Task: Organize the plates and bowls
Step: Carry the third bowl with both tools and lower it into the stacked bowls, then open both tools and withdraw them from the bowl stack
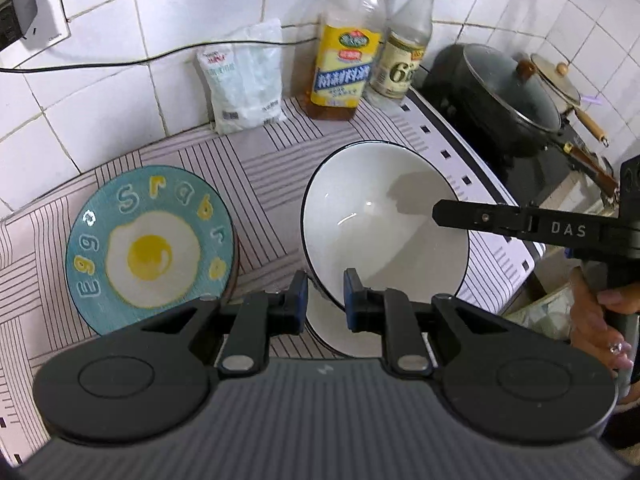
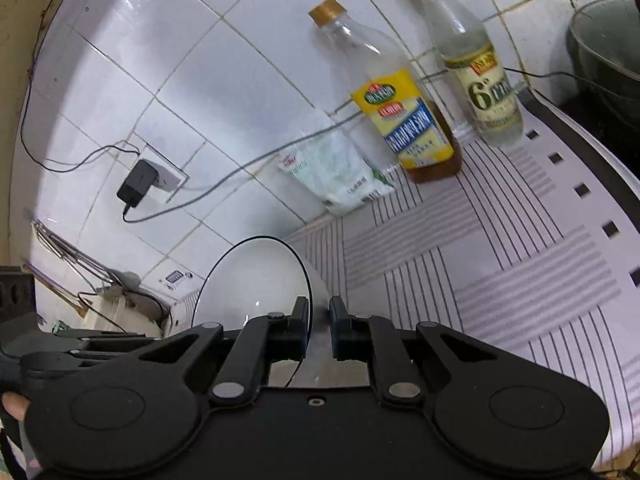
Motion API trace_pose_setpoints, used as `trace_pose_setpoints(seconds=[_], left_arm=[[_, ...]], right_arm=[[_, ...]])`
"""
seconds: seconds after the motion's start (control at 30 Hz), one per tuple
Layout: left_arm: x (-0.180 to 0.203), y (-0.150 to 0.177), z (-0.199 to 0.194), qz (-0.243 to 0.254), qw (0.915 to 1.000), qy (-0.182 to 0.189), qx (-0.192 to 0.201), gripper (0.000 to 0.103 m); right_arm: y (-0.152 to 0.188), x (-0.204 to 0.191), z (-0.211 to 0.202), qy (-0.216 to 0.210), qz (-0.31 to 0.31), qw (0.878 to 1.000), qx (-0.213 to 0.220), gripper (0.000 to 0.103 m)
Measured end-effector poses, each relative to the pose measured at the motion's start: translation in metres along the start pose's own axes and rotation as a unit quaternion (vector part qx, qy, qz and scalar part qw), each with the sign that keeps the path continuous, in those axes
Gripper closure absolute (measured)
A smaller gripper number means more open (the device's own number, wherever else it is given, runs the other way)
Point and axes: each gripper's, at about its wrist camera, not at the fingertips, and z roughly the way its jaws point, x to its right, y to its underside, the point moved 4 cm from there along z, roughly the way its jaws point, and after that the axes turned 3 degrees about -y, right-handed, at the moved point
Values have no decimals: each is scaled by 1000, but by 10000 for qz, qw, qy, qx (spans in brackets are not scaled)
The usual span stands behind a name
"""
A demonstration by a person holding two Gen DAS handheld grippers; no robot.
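- The left gripper [image 1: 325,300] pinches the near rim of the white bowl [image 1: 384,216], one pad on either side of the wall; its housing cuts off the lowest part of the bowl.
- The right gripper [image 1: 438,214] reaches in from the right and grips the bowl's right rim; seen side-on in the left wrist view, only one dark finger shows there.
- In the right wrist view the bowl wall stands between that gripper's pads, pinched; the bowl's lower half is hidden behind the fingers.
- The bowl is tilted, held over the striped cloth [image 1: 248,168], right of the egg plate [image 1: 150,244].
- The plate's near edge is covered by the left gripper's body.
- Oil bottle [image 1: 344,60], clear bottle [image 1: 404,52] and white packet [image 1: 246,76] stand at the far tiled wall; the oil bottle's cap is cropped in the left view.
- A lidded dark pot [image 1: 508,92] sits far right; whatever is behind it is hard to make out.
- A hand [image 1: 600,320] at the right edge is partly cut off.
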Motion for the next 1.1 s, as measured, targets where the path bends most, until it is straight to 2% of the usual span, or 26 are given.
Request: trace_pose_setpoints(seconds=[0.27,0.63,0.83,0.97,1.1], left_arm=[[15,17,8,42,9998,30,-179,86],[18,32,30,65,9987,-113,-487,86],[21,33,34,127,9979,-264,-578,87],[20,33,38,93,9965,-553,-624,87],[19,35,42,22,9959,-580,-693,87]], right_arm=[[14,9,-15,65,41,10000,25,88],[33,21,-7,213,-26,9997,-76,89],[38,11,0,601,-524,9967,-155,89],[40,6,8,711,-759,9943,-214,89],[41,2,15,922,-1084,9894,-273,91]])
